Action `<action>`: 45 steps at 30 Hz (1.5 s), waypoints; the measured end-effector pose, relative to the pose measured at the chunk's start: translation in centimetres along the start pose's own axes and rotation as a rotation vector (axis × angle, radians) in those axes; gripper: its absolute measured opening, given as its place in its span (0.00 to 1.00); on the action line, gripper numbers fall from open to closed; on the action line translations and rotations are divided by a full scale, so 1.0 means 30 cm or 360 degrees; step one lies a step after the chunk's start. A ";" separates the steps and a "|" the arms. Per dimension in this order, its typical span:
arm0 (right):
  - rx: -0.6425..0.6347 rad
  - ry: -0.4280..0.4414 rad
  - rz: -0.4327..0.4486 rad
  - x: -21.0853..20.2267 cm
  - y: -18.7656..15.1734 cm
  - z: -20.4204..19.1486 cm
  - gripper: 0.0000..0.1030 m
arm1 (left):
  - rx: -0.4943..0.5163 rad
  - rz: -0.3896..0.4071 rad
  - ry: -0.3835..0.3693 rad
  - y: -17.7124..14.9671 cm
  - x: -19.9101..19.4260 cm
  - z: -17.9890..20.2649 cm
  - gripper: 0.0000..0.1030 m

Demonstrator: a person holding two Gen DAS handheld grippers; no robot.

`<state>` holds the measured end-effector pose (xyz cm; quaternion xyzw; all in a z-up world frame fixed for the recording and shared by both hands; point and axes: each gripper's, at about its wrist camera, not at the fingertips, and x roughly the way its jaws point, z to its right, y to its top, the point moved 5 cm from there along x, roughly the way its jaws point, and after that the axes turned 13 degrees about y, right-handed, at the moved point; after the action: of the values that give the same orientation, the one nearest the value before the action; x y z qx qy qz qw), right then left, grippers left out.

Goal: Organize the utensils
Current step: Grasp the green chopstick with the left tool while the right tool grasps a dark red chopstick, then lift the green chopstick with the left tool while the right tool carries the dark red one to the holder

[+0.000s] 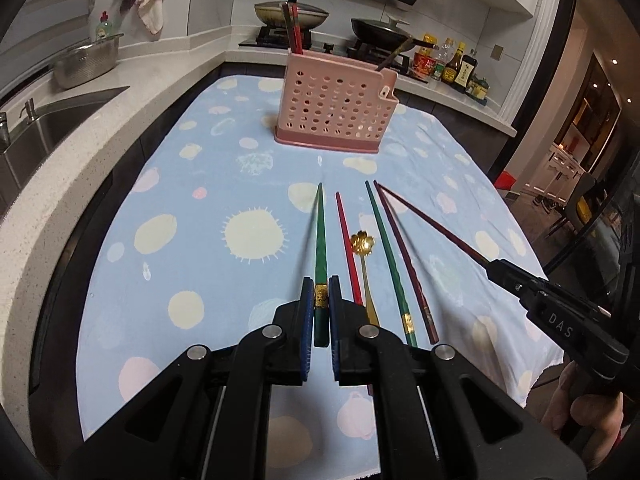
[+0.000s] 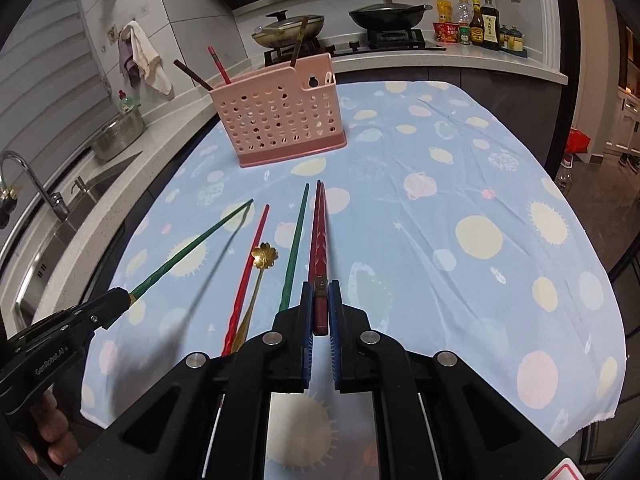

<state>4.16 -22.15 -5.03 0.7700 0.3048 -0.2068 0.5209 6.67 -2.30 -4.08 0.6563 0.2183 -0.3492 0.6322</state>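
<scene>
My left gripper [image 1: 320, 285] is shut on a green chopstick [image 1: 320, 236], which hangs above the blue spotted cloth [image 1: 192, 208] and casts a shadow on it. My right gripper [image 2: 320, 286] is shut on a dark red chopstick [image 2: 321, 240], also off the cloth. Each gripper shows in the other view, the right gripper [image 1: 495, 269] and the left gripper [image 2: 121, 295]. Between them on the cloth lie a red chopstick [image 1: 348, 248], a gold flower spoon [image 1: 362, 243], a second green chopstick [image 1: 386, 252] and a maroon chopstick [image 1: 404, 260]. The pink perforated holder [image 1: 332, 108] stands beyond, with chopsticks in it.
A sink [image 1: 60, 124] and a steel colander [image 1: 88, 60] sit on the counter to the left. Two lidded pans [image 2: 384, 16] stand on the stove behind the holder. Sauce bottles [image 2: 480, 24] line the back right. The cloth's front edge lies just below the grippers.
</scene>
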 end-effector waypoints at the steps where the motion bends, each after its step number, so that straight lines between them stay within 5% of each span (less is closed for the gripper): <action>1: 0.0001 0.0004 0.0016 -0.011 0.013 -0.004 0.07 | -0.0007 0.0016 -0.0001 0.016 -0.012 -0.001 0.07; 32: 0.0021 0.0148 0.0484 -0.184 0.502 0.005 0.07 | -0.0075 0.0469 -0.0001 0.562 -0.123 -0.003 0.06; 45: -0.0091 0.0330 0.0642 -0.162 0.855 -0.115 0.07 | -0.0037 0.0762 -0.0074 0.898 -0.225 0.089 0.06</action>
<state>18.20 -27.15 16.69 0.8175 0.2023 -0.0096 0.5392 21.33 -6.73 19.23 0.6739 0.0457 -0.2018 0.7093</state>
